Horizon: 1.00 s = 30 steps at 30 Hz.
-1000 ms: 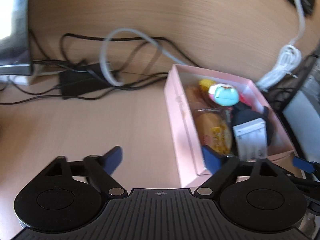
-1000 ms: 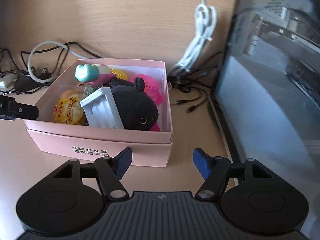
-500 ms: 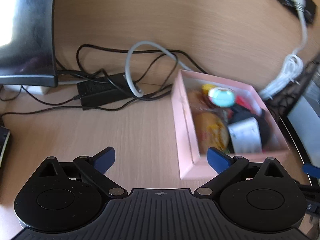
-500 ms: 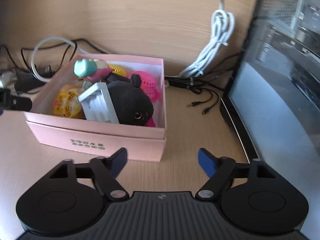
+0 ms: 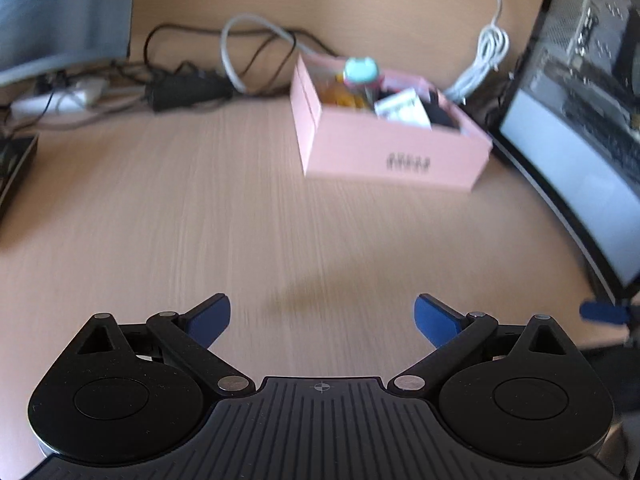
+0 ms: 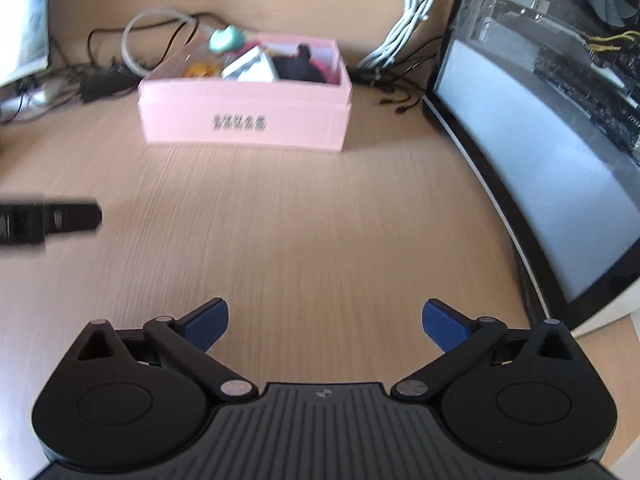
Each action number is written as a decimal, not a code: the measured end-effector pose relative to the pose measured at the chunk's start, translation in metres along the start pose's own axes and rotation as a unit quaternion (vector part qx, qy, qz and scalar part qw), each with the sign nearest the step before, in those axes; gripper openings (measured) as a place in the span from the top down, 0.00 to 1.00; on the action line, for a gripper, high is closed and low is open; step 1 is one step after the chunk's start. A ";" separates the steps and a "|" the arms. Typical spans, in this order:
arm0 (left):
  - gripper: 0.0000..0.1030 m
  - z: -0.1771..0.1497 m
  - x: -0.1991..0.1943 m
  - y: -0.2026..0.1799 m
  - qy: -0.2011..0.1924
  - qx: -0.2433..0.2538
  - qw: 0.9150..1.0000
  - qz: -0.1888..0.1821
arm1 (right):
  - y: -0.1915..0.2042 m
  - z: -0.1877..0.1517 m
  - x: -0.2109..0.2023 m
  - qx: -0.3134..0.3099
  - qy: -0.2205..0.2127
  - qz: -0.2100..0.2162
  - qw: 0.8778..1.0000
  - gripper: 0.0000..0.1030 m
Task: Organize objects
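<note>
— Where did we find the pink box (image 6: 244,120)?
— Far across the desk (image 6: 320,232), well apart from us. Our left gripper (image 5: 322,318) gaped wide, empty; our right gripper (image 6: 324,320) was opening, nothing between.

an open pink box (image 6: 244,120) is seen upright on the wooden desk, filled with a black plush (image 6: 298,67), a white pack (image 6: 252,68) and a teal-capped toy (image 6: 226,39).
</note>
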<state>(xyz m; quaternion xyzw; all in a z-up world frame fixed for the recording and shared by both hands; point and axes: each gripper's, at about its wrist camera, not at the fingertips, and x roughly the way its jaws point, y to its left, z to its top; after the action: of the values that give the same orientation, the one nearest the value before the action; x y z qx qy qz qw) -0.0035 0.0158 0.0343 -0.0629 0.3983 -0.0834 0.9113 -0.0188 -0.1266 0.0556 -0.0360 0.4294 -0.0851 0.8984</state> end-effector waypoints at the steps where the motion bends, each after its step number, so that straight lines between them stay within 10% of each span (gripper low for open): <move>1: 0.02 -0.007 0.001 -0.003 0.003 -0.001 1.000 0.005 | 0.001 -0.002 0.000 -0.003 0.001 0.000 1.000 0.00; 12: 0.01 -0.033 0.013 -0.039 -0.065 0.055 0.992 0.090 | -0.020 0.002 0.025 0.005 -0.039 0.042 0.998 0.00; 30: 0.00 -0.016 0.031 -0.040 -0.067 0.028 0.991 0.112 | -0.038 0.000 0.044 0.016 -0.097 0.087 0.991 0.00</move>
<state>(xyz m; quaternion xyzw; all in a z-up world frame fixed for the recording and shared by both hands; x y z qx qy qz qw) 0.0020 -0.0301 0.0084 0.0024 0.3386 0.0126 0.9408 0.0039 -0.1719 0.0276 0.0077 0.3406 -0.0091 0.9401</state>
